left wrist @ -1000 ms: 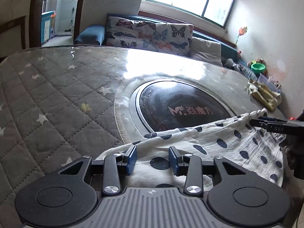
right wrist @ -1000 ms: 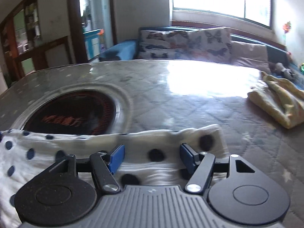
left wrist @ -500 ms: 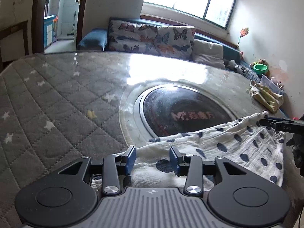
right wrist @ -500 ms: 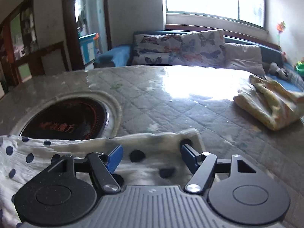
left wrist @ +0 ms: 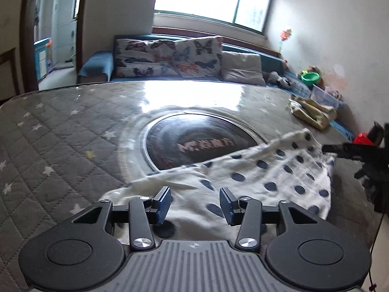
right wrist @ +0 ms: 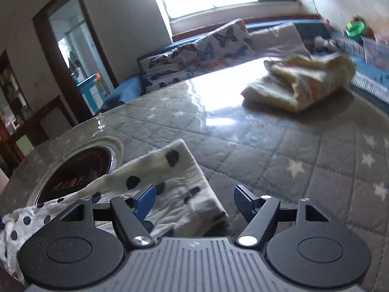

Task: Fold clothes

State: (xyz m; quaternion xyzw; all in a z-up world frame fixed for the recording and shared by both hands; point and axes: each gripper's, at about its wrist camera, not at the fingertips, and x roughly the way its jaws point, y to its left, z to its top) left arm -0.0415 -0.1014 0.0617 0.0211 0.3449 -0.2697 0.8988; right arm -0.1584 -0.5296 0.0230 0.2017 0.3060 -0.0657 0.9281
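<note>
A white cloth with dark blue dots [left wrist: 267,170] lies spread on the quilted grey table [left wrist: 60,133], its far edge over the round black hotplate [left wrist: 194,141]. My left gripper [left wrist: 195,204] hovers just above the cloth's near part. Its jaws are opening and the blue pads stand apart from the fabric. In the right wrist view the cloth's folded end [right wrist: 170,177] lies under and left of my right gripper [right wrist: 194,200]. That gripper's jaws are also opening, with nothing pressed between the pads. The right gripper [left wrist: 327,149] shows dark at the cloth's right end in the left wrist view.
A crumpled yellow cloth [right wrist: 299,85] sits on the table's far right. Behind the table runs a blue sofa with butterfly cushions [left wrist: 170,58]. A green bowl [left wrist: 310,76] and a plastic box stand by the wall. Bare quilted surface [right wrist: 316,158] lies right of the dotted cloth.
Both grippers' pads have spread wider. The left one has risen and drawn back from the cloth. The right one has rolled and shifted right, so the cloth's end now sits left of it.
</note>
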